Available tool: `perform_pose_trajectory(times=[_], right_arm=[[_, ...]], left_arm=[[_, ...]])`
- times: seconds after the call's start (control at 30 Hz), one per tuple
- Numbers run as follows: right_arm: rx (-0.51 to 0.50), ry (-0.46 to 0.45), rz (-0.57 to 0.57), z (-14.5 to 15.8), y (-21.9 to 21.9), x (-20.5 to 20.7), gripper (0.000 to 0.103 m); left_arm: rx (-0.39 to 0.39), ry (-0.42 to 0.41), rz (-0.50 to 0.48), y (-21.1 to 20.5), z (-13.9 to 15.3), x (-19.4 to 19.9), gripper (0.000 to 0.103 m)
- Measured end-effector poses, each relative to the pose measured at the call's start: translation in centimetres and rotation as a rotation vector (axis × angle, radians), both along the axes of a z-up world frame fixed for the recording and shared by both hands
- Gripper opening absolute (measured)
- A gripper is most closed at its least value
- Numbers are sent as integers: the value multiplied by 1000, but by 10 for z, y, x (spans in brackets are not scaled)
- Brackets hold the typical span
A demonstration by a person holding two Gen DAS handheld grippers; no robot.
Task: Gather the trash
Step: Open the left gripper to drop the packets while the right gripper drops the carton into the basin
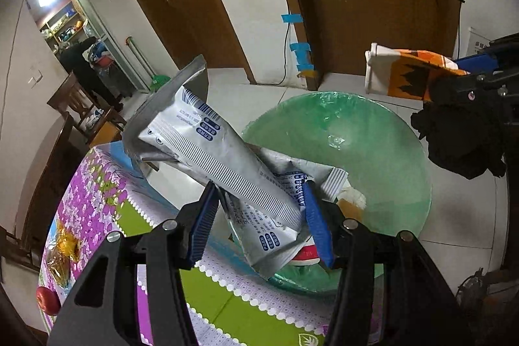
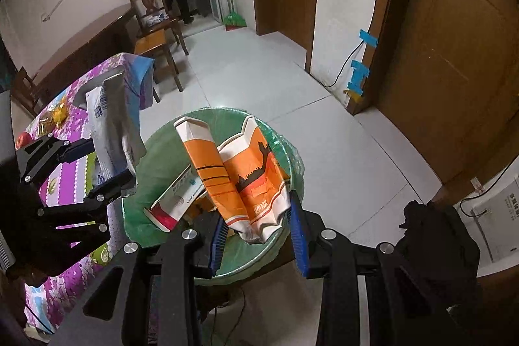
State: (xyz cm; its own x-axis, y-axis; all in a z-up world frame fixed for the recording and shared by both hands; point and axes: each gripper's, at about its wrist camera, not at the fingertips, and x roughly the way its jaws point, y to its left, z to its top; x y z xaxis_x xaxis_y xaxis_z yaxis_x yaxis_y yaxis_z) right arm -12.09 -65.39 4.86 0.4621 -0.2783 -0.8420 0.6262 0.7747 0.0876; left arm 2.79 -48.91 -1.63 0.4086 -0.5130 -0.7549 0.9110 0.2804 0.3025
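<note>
the green-lined bin (image 2: 155,158) mouth lay mostly open; a red-rimmed paper cup (image 2: 168,209) inside and the desk (image 2: 71,171) edge alongside crowded its left.

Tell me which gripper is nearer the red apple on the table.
Left. The left gripper, holding the silver wrappers, hangs at the table's edge, close to the red apple. The right gripper, holding the orange paper bag, is over the green bin.
</note>
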Motion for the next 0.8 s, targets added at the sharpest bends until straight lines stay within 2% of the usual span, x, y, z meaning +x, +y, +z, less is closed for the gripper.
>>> perform_pose_trajectory(times=[0.8], right_arm=[[30, 68, 16, -30, 4, 19, 37]], left_arm=[[37, 16, -10, -9, -20, 6, 52]])
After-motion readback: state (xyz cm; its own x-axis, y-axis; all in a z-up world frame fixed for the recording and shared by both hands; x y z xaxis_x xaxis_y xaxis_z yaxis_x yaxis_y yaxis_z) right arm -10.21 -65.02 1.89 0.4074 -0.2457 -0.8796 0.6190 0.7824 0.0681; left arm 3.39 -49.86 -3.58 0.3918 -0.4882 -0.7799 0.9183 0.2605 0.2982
